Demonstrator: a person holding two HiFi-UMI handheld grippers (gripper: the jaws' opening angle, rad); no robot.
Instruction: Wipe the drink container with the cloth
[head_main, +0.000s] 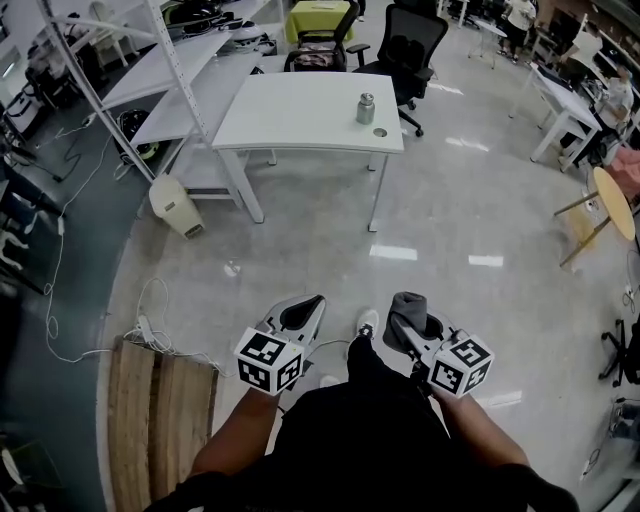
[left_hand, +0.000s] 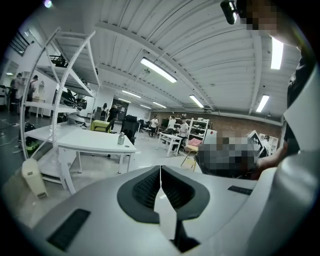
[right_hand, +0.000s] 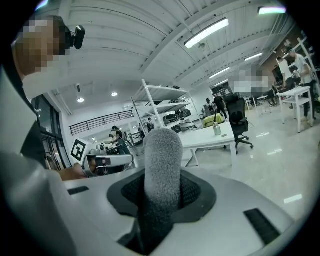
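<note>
A metal drink container (head_main: 366, 108) stands upright near the right end of a white table (head_main: 290, 110), far ahead of me; a small round cap (head_main: 379, 132) lies beside it. The container also shows small in the left gripper view (left_hand: 120, 138) and in the right gripper view (right_hand: 217, 129). My left gripper (head_main: 305, 312) is low near my body, its jaws (left_hand: 160, 172) shut with nothing between them. My right gripper (head_main: 405, 308) is shut on a rolled grey cloth (right_hand: 162, 160), which sticks out past the jaws. Both grippers are well short of the table.
Black office chairs (head_main: 410, 45) stand behind the table. A white shelf rack (head_main: 190, 90) and a white appliance (head_main: 175, 205) are to the left. A wooden pallet (head_main: 160, 420) and cables (head_main: 150, 330) lie at my left; a round wooden table (head_main: 612, 200) is at the right.
</note>
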